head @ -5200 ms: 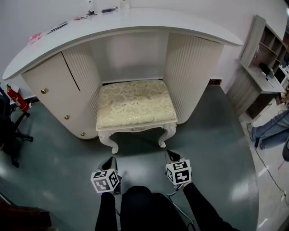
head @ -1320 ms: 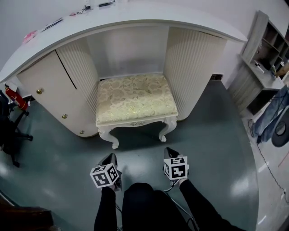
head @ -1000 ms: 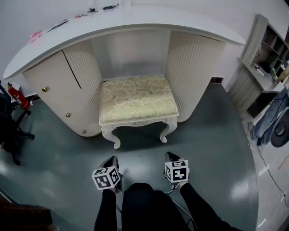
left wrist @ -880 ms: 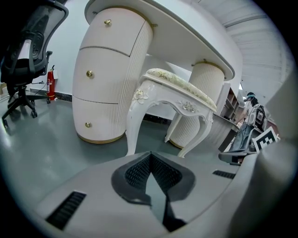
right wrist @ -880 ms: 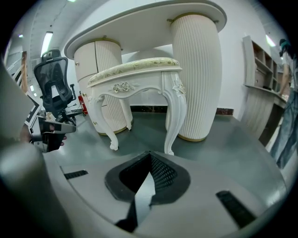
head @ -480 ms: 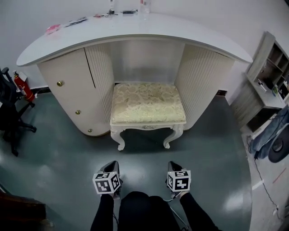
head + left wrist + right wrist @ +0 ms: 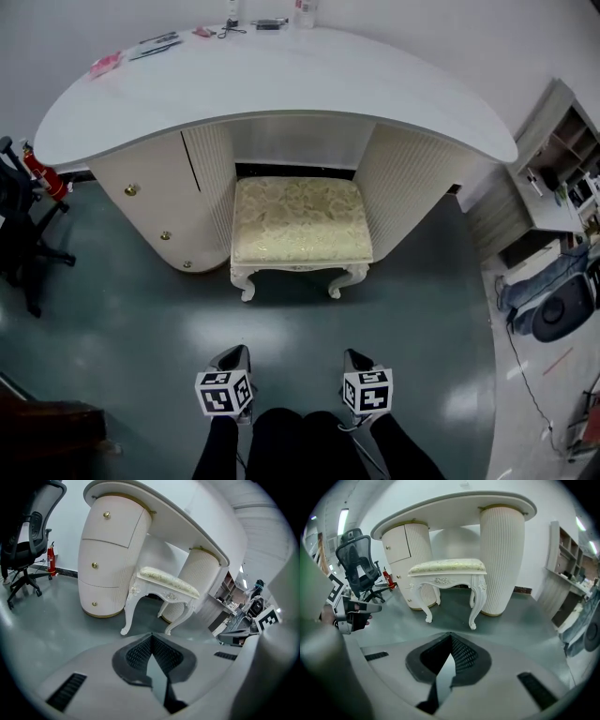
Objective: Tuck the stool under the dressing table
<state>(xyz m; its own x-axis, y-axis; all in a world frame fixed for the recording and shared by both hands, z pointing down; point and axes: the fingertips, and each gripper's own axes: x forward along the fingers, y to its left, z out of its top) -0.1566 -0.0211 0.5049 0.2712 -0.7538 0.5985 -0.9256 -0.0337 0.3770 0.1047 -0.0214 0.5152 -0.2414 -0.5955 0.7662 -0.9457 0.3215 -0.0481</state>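
**Stool:** The cream stool with a gold-patterned cushion and curved white legs stands in the knee recess of the white curved-top dressing table, between its 2 ribbed pedestals. The rear of the seat lies under the tabletop. The front legs stand about level with the pedestal fronts. On this evidence the tuck looks done, or nearly so.

**Claws:** That would account for their position. The left claw and right claw hang over the grey-green floor, well apart from the stool. Each is pressed together on nothing.

**Views:** The head view gives only the fit in plan.
- The left gripper view shows the seat sitting clear below the tabletop. It also shows a black office chair and a red fire extinguisher off to the left of the drawer pedestal.
- The right gripper view shows both front legs planted on the floor.
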